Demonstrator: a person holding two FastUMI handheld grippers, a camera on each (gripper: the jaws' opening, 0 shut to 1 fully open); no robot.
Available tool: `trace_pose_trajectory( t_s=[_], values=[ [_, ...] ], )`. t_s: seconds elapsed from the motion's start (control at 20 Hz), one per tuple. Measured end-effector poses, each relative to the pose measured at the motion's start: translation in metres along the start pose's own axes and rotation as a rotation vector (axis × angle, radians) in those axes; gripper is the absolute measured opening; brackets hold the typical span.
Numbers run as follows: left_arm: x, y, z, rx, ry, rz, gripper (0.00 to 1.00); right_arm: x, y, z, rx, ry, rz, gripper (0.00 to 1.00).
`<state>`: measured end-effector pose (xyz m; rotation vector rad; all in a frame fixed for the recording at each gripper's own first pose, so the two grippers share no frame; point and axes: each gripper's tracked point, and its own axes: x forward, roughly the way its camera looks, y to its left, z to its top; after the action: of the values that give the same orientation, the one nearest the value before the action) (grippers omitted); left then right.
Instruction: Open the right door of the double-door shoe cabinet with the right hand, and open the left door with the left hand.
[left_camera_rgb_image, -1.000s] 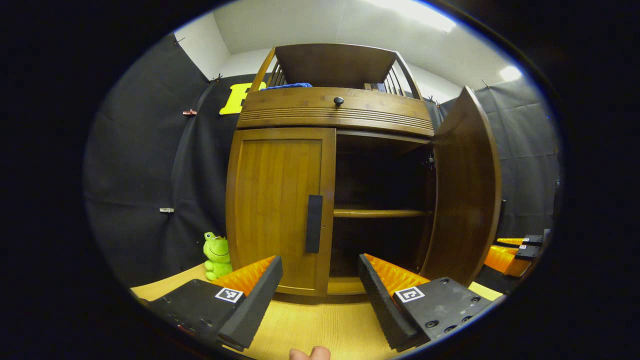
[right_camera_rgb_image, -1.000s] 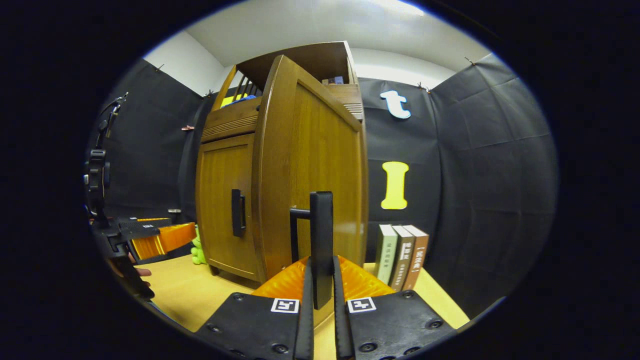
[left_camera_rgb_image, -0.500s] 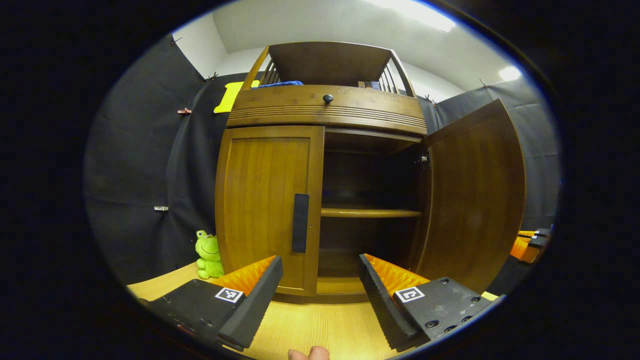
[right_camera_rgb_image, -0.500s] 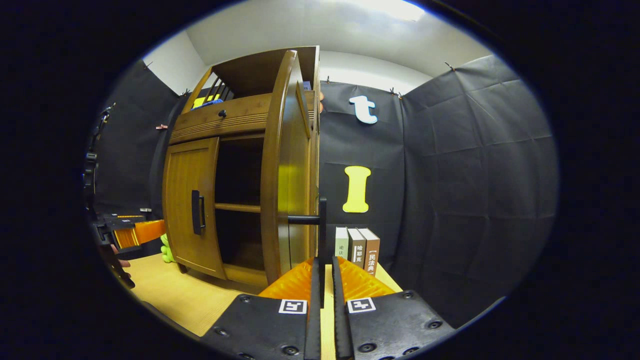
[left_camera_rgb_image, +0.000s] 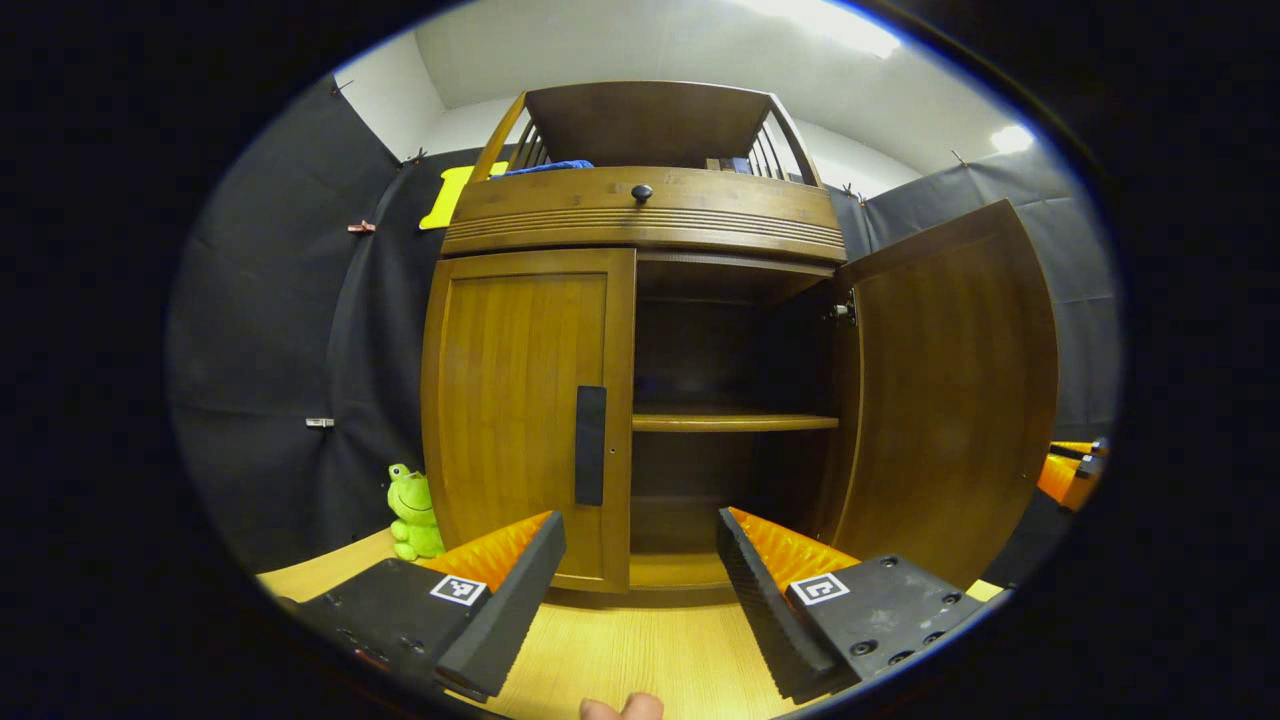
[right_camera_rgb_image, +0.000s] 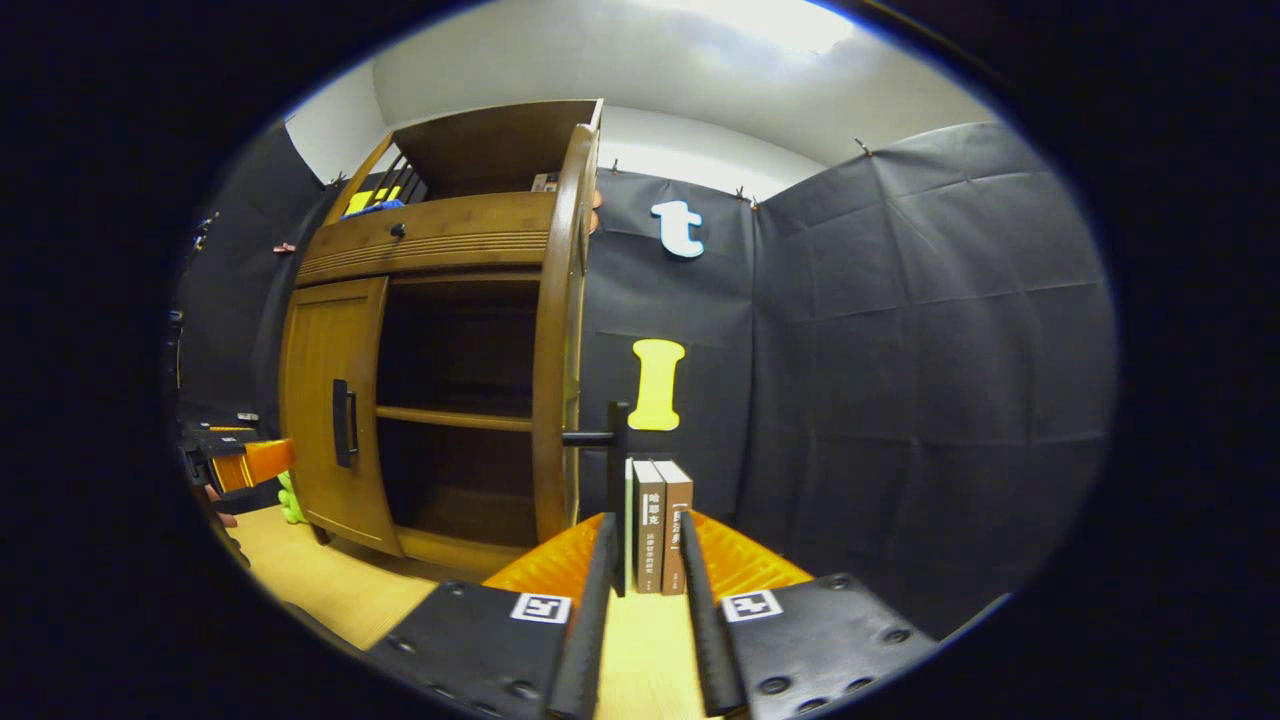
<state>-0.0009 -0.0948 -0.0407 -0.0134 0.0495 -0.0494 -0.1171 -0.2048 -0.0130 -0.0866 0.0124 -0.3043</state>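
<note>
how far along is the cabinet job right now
Done: the right door stands wide open. In hand: the right claw sits around its handle, fingers slightly apart. Left: the left door is shut; the open left claw hasn't reached its handle.

One shoe cabinet (left_camera_rgb_image: 640, 215) with two doors: one left door (left_camera_rgb_image: 525, 400), one right door (left_camera_rgb_image: 950, 390). One inner shelf (left_camera_rgb_image: 735, 423), one drawer knob (left_camera_rgb_image: 642, 192), one green frog toy (left_camera_rgb_image: 412, 512), three books (right_camera_rgb_image: 660, 525).
</note>
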Motion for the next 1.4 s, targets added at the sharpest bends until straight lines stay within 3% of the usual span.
trace_pose_trajectory(
  t_s=[0.15,0.25,0.3,0.55,0.6,0.65,0.95,1.15,1.4],
  values=[
    [0.005,0.003,-0.001,-0.009,-0.005,-0.002,0.94,-0.007,-0.012,0.011,0.0,-0.034,-0.057,0.7],
    [0.012,0.009,0.001,-0.006,-0.009,0.003,0.94,-0.016,-0.006,0.02,0.029,-0.047,-0.034,0.92],
    [0.016,0.012,0.004,-0.005,-0.017,0.007,0.95,-0.021,-0.002,0.027,0.057,-0.056,-0.019,0.98],
    [0.045,0.037,0.002,-0.005,-0.022,0.015,0.93,-0.048,0.053,0.045,0.175,-0.065,0.16,0.97],
    [0.052,0.041,0.001,-0.003,-0.019,0.016,0.93,-0.05,0.063,0.042,0.176,-0.054,0.183,0.92],
    [0.059,0.045,0.0,-0.003,-0.019,0.015,0.93,-0.05,0.072,0.037,0.161,-0.045,0.202,1.0],
    [0.106,0.055,-0.009,-0.011,-0.006,-0.04,0.88,-0.048,0.126,0.015,0.094,0.007,0.302,0.97],
    [0.144,0.061,-0.023,0.002,0.036,-0.045,0.74,-0.038,0.157,0.0,0.085,0.035,0.364,0.98],
    [0.177,0.068,-0.031,0.027,0.044,-0.011,0.49,-0.027,0.18,-0.019,0.091,0.077,0.398,0.98]
  ],
)
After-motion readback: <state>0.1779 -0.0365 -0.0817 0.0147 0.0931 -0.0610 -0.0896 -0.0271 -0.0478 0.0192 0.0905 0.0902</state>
